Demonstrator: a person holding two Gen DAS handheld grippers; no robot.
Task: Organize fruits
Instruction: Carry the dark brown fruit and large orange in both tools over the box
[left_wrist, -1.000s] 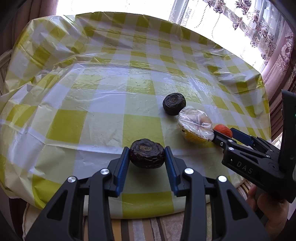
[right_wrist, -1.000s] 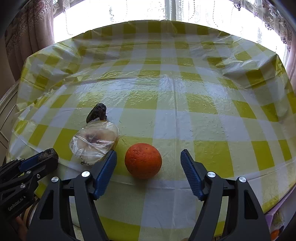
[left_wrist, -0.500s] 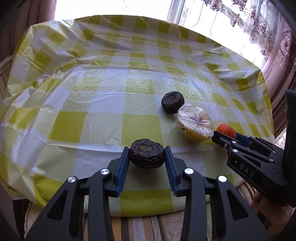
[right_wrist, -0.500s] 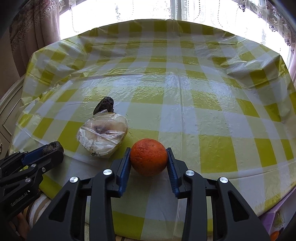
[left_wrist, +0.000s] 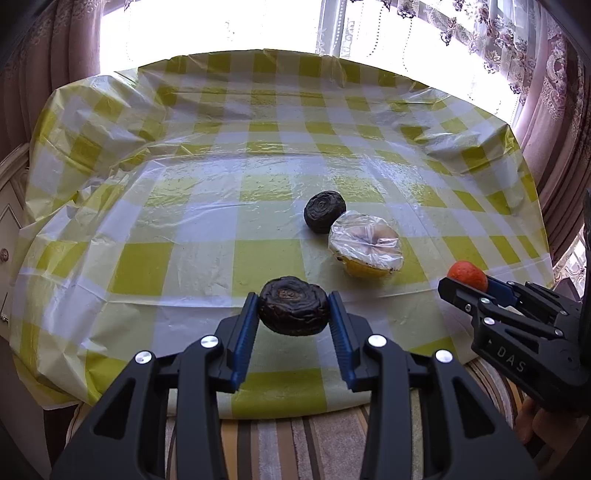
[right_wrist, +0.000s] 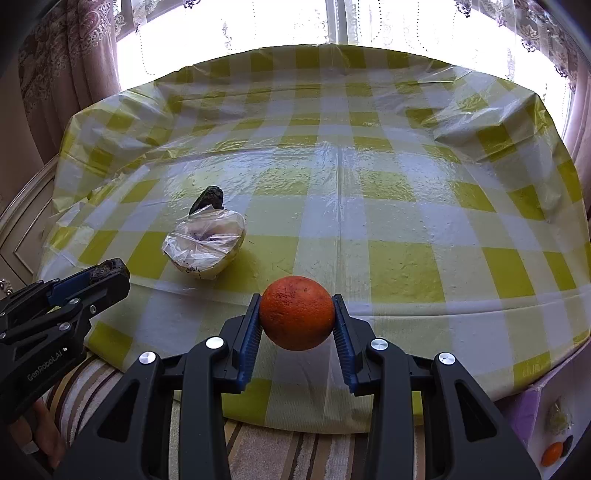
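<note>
My left gripper (left_wrist: 293, 314) is shut on a dark wrinkled fruit (left_wrist: 293, 311) and holds it above the table's near edge. My right gripper (right_wrist: 297, 319) is shut on an orange (right_wrist: 297, 317), also lifted off the table; the orange also shows in the left wrist view (left_wrist: 467, 275). A second dark wrinkled fruit (left_wrist: 324, 211) lies on the checked tablecloth (left_wrist: 184, 229). A plastic-wrapped cut yellow fruit (left_wrist: 365, 243) lies touching it; it also shows in the right wrist view (right_wrist: 205, 243).
The table has a yellow and white checked plastic cover (right_wrist: 406, 184), crumpled at the far edges. A striped cushion (right_wrist: 277, 450) lies below the near edge. A purple box with fruit (right_wrist: 550, 432) sits low at the right. Curtains and a bright window stand behind.
My right gripper closed on the orange and lifted it off the table. Both grippers pulled back and up from the table with their fruits.
</note>
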